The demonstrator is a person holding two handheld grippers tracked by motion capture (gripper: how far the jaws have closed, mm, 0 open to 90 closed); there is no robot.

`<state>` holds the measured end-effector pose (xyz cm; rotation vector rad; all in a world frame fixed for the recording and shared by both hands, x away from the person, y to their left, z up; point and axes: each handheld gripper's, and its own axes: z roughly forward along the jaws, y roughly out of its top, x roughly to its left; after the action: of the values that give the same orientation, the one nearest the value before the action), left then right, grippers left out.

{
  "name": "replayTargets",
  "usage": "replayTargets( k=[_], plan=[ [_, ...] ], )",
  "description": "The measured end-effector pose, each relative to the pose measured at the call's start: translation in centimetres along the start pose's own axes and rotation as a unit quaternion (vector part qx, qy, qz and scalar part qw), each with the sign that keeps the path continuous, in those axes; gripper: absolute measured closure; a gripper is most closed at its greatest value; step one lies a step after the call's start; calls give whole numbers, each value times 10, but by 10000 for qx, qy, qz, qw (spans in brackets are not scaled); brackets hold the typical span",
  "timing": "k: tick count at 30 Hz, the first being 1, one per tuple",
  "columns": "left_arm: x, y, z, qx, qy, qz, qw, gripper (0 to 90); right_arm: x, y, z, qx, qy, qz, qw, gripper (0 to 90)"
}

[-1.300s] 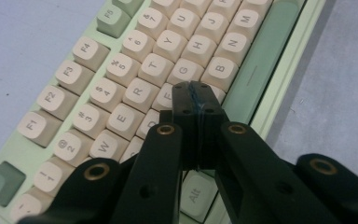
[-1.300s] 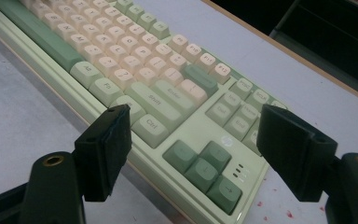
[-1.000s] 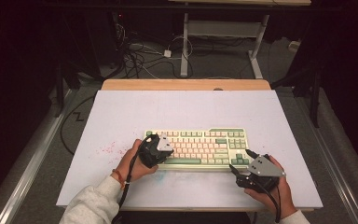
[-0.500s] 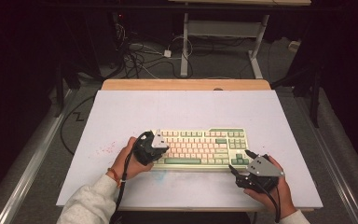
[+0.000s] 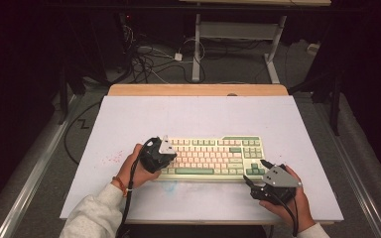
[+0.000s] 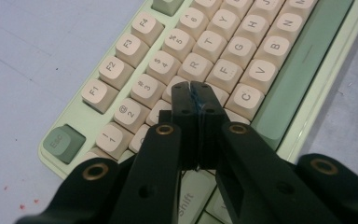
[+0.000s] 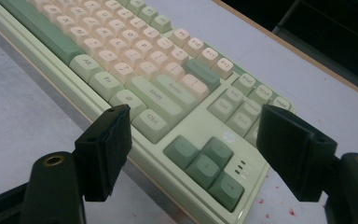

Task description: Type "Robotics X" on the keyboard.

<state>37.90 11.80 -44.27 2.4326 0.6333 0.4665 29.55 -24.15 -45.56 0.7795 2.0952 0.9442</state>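
Left gripper view: jaws together, perhaps touching keyboard (image 6: 242, 51)

You are in a lab: a white desk (image 5: 129, 129), tangled cables (image 5: 149, 54) on the floor, dark room around.

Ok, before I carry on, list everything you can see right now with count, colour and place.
Keyboard: one, pale green case with cream and green keys, near middle of the table.
Table: one, white top, wooden strip along the far edge.
Red specks: several, on the table left of the keyboard.
Cables: a tangle, dark, on the floor beyond the table.
Desk frame: one, white legs, behind the table.
Left gripper: black, jaws shut, tips over the keyboard's left letter keys.
Right gripper: black, jaws open, at the keyboard's near right corner.
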Motion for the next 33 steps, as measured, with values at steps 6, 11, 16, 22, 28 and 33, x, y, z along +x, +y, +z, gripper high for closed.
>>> replayTargets(
  k=[6, 11, 16, 22, 28, 33],
  plan=[
    [0, 1, 4, 59, -41, 25, 10000, 864, 0, 0, 1, 14, 15, -21, 10000, 266],
    [0, 1, 6, 75, -38, 24, 10000, 864, 1, -1, 1, 31, 19, -18, 10000, 266],
    [0, 1, 7, 99, -58, 17, 9999, 862, 1, -1, 2, 39, 31, -21, 10000, 266],
    [0, 1, 8, 116, -51, 25, 9999, 862, 2, -1, 2, 58, 41, -36, 10000, 268],
    [0, 1, 9, 119, -54, 29, 9999, 862, 2, -1, 3, 81, 50, -50, 9999, 268],
    [0, 0, 8, 115, -50, 28, 9999, 861, 2, -1, 3, 99, 62, -66, 9999, 269]
  ],
)
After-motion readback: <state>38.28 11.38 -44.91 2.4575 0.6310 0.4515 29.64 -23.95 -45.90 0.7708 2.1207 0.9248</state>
